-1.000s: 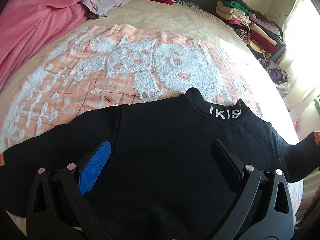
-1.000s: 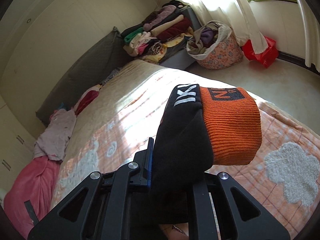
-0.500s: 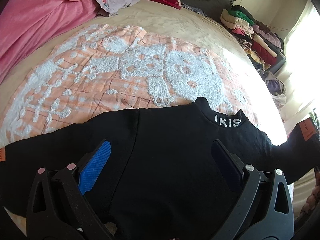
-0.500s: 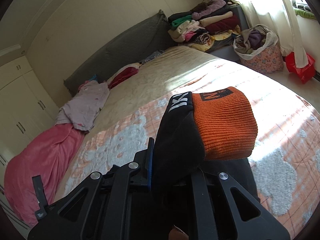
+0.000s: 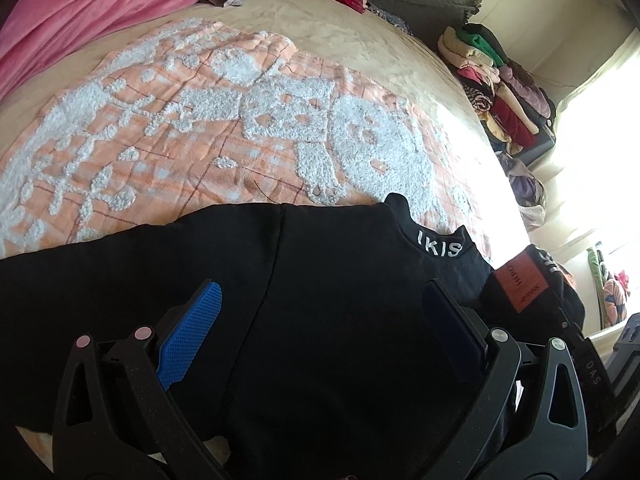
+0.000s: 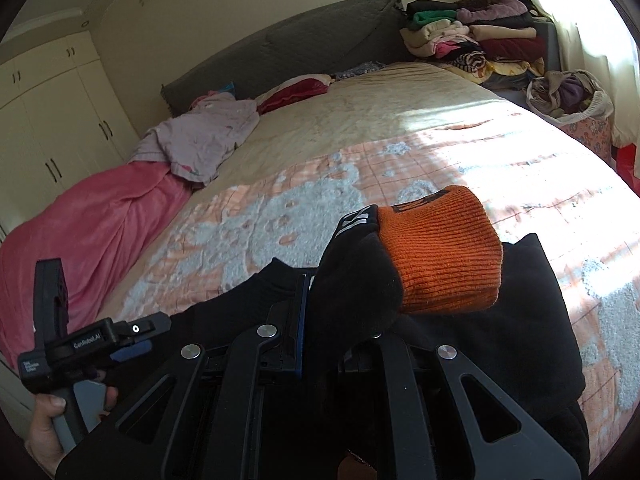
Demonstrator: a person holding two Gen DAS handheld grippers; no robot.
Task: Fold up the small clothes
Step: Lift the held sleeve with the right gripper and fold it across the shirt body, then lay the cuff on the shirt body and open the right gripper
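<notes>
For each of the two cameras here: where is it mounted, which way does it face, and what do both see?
Left wrist: on the left gripper, looking down over the black sweater toward the headboard; open jaws show.
Right wrist: on the right gripper, facing up the bed; jaws shut on the sleeve with the orange cuff; the left hand shows.
Shared: sweater, peach blanket, pink cover, folded stack.

Right gripper, clamped on the orange cuff end of the sleeve, now sits over the black sweater body instead of out past its edge. In the left wrist view the cuff's orange patch is now just beside the collar. Left gripper has come into the right wrist view, beside the sweater.
</notes>
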